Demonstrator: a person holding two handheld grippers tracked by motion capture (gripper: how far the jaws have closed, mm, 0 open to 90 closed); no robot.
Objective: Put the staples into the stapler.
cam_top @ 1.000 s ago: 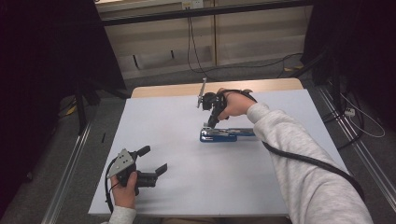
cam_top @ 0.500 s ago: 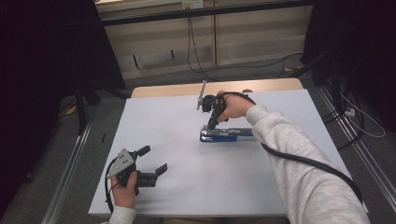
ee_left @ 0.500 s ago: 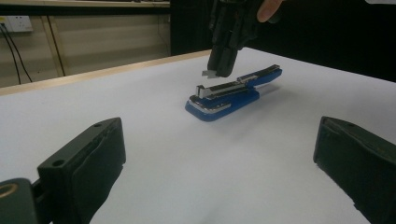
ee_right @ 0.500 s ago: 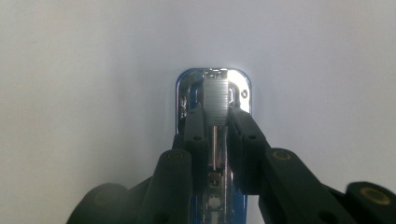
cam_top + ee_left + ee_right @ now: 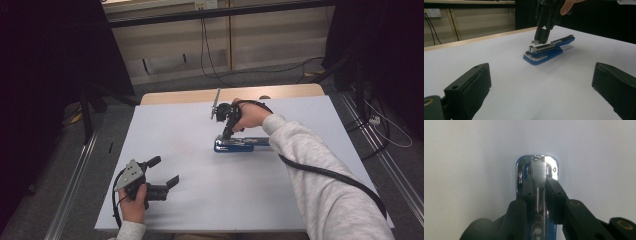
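A blue stapler point(image 5: 240, 145) lies open on the white table point(image 5: 200, 200), right of centre, with its metal magazine facing up. My right gripper point(image 5: 227, 134) points down at the stapler's left end and is shut on a short silvery strip of staples point(image 5: 539, 171). In the left gripper view the strip point(image 5: 535, 42) hangs just above the front of the magazine point(image 5: 541, 48); whether the two touch I cannot tell. My left gripper point(image 5: 165, 172) rests near the table's front left corner. It is open, with nothing between its fingers point(image 5: 471, 87).
A bare wooden strip point(image 5: 280, 92) runs along the table's far edge. Cables point(image 5: 210, 60) trail over the floor behind it, and dark stands point(image 5: 87, 107) rise at the left. The person's grey sleeve point(image 5: 320, 170) crosses the table's right side.
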